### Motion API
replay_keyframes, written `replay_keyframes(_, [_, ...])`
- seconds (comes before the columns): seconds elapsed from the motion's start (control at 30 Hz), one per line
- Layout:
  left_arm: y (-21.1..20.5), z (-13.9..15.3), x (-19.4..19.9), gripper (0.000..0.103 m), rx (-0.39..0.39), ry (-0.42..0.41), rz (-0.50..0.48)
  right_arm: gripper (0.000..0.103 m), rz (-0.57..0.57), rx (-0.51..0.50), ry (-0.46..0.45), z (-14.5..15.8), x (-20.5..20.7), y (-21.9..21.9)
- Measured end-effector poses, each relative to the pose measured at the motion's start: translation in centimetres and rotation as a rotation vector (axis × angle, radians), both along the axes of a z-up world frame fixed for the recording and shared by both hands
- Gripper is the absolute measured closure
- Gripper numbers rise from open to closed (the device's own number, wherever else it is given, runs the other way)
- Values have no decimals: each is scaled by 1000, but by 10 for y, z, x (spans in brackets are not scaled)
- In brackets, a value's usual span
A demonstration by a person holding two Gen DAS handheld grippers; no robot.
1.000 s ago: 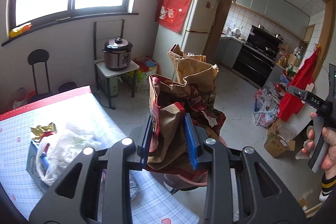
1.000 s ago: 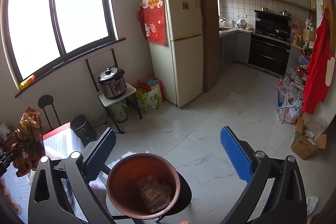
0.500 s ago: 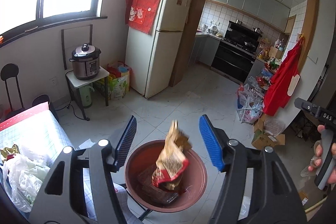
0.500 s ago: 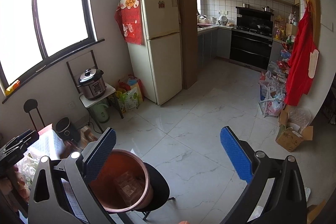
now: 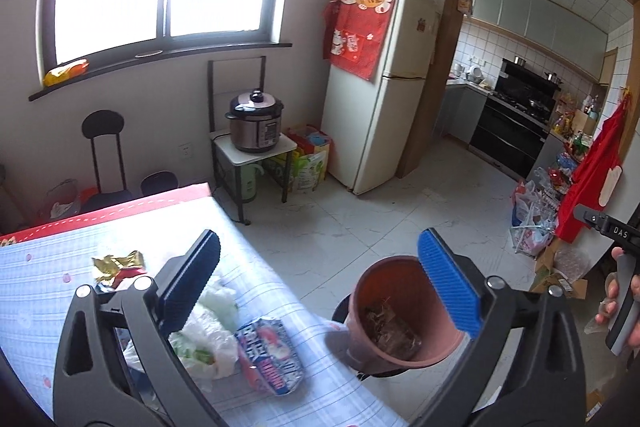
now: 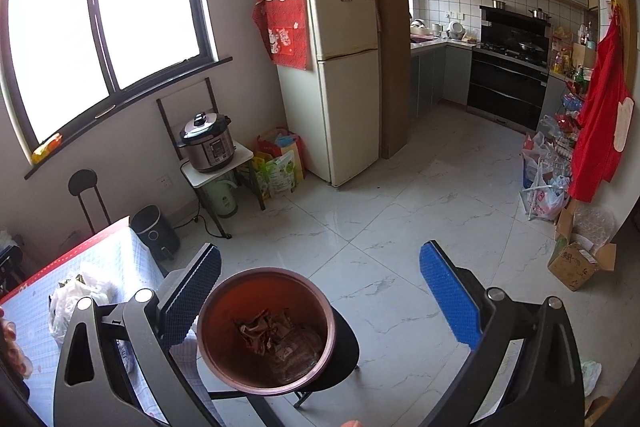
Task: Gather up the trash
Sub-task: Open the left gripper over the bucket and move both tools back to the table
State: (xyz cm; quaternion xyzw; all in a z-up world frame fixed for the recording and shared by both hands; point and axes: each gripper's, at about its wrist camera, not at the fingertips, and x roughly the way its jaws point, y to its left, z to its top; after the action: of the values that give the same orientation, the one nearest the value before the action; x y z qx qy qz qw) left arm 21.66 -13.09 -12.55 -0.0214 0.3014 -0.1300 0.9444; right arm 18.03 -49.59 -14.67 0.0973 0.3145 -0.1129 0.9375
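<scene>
Reddish-brown bin (image 6: pixel 264 327) holding brown crumpled wrappers (image 6: pixel 260 329); pale blue checked tabletop (image 5: pixel 48 291) edged in red. Blue-and-pink printed packet (image 5: pixel 270 357), white plastic bag (image 5: pixel 208 339), gold foil wrapper (image 5: pixel 116 261). Cream fridge (image 6: pixel 344 79) draped with red cloth (image 6: pixel 286 27)

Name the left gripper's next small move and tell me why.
Probably swing the left gripper back over the table and down toward the blue and red snack packet. Its jaws have just been opening and stand wide with nothing between them, brown wrappers already lie in the brown bin, and the packet and white plastic bag still lie on the table.
</scene>
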Motion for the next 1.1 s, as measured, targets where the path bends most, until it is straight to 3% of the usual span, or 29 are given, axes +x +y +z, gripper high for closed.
replay_keyframes(0.37, [114, -2, -48, 6, 0, 31, 212, 6, 105, 24, 119, -39, 8, 74])
replay_keyframes(0.67, [214, -29, -110, 6, -77, 45, 501, 6, 200, 20, 174, -56, 15, 127])
replay_keyframes(0.8, [254, -50, -134, 6, -89, 95, 610, 6, 258, 16, 197, -61, 27, 154])
replay_keyframes(1.1, [323, -75, -179, 6, -117, 136, 764, 6, 540, -78, 207, -80, 60, 269])
